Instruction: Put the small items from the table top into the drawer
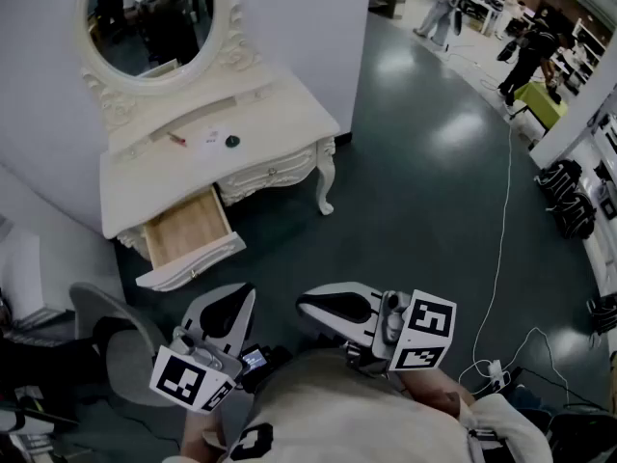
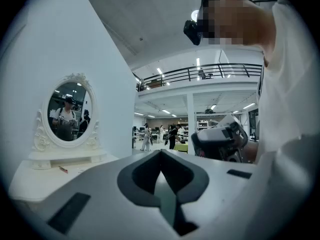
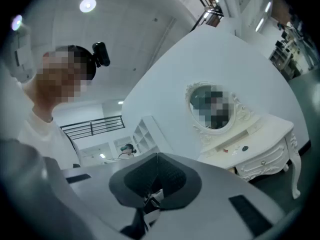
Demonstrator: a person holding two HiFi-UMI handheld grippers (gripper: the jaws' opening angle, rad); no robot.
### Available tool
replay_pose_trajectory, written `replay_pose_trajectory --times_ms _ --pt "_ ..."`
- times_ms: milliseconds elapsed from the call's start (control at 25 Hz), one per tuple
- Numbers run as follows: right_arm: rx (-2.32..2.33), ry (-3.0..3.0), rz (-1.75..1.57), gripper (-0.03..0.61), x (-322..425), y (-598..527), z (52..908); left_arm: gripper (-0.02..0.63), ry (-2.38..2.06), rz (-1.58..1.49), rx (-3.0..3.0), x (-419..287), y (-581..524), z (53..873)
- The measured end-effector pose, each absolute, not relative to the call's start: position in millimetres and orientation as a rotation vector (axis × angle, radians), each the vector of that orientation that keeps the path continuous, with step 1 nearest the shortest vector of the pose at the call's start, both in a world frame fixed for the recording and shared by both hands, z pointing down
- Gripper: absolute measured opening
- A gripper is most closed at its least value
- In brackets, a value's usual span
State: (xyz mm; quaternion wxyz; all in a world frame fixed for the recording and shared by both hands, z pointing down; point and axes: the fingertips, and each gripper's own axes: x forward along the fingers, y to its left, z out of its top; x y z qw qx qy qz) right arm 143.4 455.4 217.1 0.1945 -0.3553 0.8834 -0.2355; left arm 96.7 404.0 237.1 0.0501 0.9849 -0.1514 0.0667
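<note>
Approach stage, nothing picked yet. Left gripper [image 2: 161,156] and right gripper [image 3: 157,160] both closed, empty, well apart from white ornate dressing table [image 1: 280,114]. Small red stick [image 1: 176,138], white flat packet [image 1: 211,141] and dark round piece [image 1: 232,142] lie on top; pale wooden drawer [image 1: 188,228] stands open. Next, likely: step closer, open one claw.

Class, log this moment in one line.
left hand-held gripper, right hand-held gripper: shut, empty | pale wooden drawer: open | red stick, white card, dark disc: on white tabletop
</note>
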Motion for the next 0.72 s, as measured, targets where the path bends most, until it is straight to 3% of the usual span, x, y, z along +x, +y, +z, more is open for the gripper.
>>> replay_pose_trajectory --times_ms 200,440,720 --pt "-1.094 2.495 -0.578 0.028 165.8 418.4 227.1 0.058 -0.461 0.147 3.056 111.7 347.5 241.8" --pt "-1.074 2.567 -0.577 0.028 159.6 399.1 237.3 0.058 -0.690 0.205 3.011 73.4 320.3 249.8" --pt "-0.958 2.766 -0.537 0.029 131.0 391.8 254.7 0.058 -0.768 0.405 3.011 54.0 325.5 281.9"
